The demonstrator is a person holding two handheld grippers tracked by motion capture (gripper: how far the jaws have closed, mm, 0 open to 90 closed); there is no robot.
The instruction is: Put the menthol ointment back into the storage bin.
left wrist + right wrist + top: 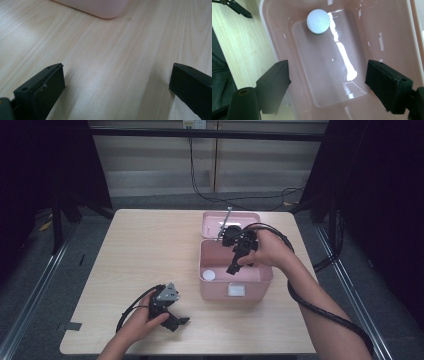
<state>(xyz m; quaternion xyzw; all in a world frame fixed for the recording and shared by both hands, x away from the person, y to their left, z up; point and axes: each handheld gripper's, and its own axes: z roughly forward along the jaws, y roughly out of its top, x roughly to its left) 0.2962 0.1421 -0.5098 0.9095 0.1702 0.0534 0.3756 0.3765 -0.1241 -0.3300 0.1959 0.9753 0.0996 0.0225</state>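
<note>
A pink plastic box (262,276) stands open at the right of the table, its lid (210,222) laid back behind it. On the box floor lies a small white round cap (209,275) (318,21), near the front left corner. My right gripper (241,265) (327,82) hovers over the box mouth pointing down, open, with nothing between its jaws. My left gripper (179,322) (116,82) rests low over the bare table near the front edge, open and holding nothing. A corner of the box (100,8) lies ahead of it.
The light wooden table (145,250) has free room across its left half. A white label (236,290) sits on the box's front wall. Black cables trail from both grippers. Dark frame posts (57,220) stand beside the table and wires lie on the floor behind.
</note>
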